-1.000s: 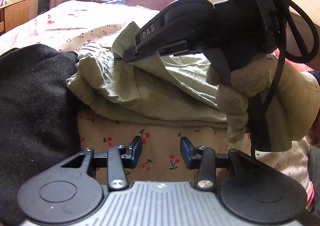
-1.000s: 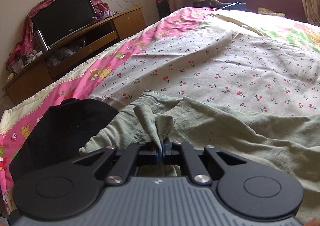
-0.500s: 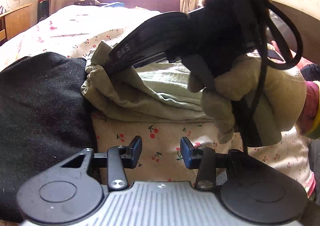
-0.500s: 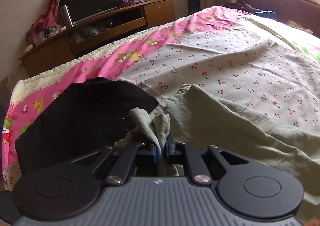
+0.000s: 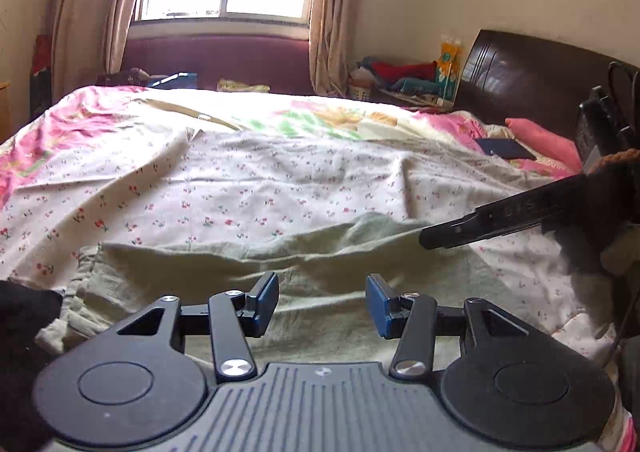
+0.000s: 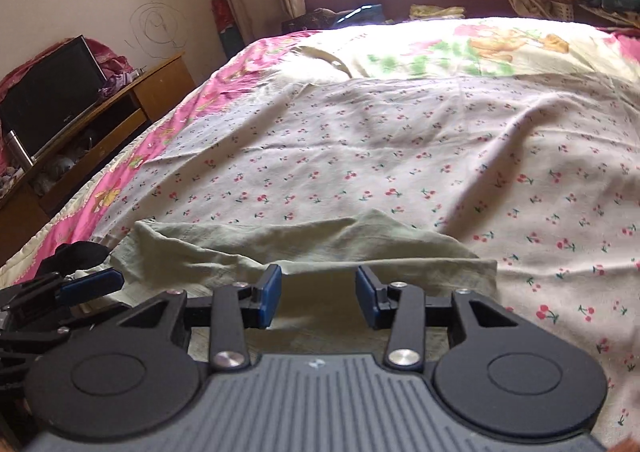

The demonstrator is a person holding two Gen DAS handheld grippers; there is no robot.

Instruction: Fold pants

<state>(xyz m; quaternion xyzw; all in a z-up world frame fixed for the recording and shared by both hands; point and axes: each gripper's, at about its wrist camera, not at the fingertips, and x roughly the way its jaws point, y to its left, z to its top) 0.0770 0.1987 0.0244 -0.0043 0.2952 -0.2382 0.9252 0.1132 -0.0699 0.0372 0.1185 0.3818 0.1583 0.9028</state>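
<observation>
The pale green pants lie folded in a flat stack on the cherry-print sheet, also in the right wrist view. My left gripper is open and empty, just above the near part of the pants. My right gripper is open and empty over the pants' near edge. The right gripper's side shows at the right of the left wrist view, over the pants' right end. The left gripper's fingertip shows at the left of the right wrist view.
A black garment lies at the pants' left end, also in the right wrist view. The cherry-print sheet stretches beyond. A TV cabinet stands left of the bed. A dark headboard and a pink pillow are at the right.
My right gripper has opened and let go of the pants, which now lie flat. Both grippers have swung round and now look across the bed over the pants.
</observation>
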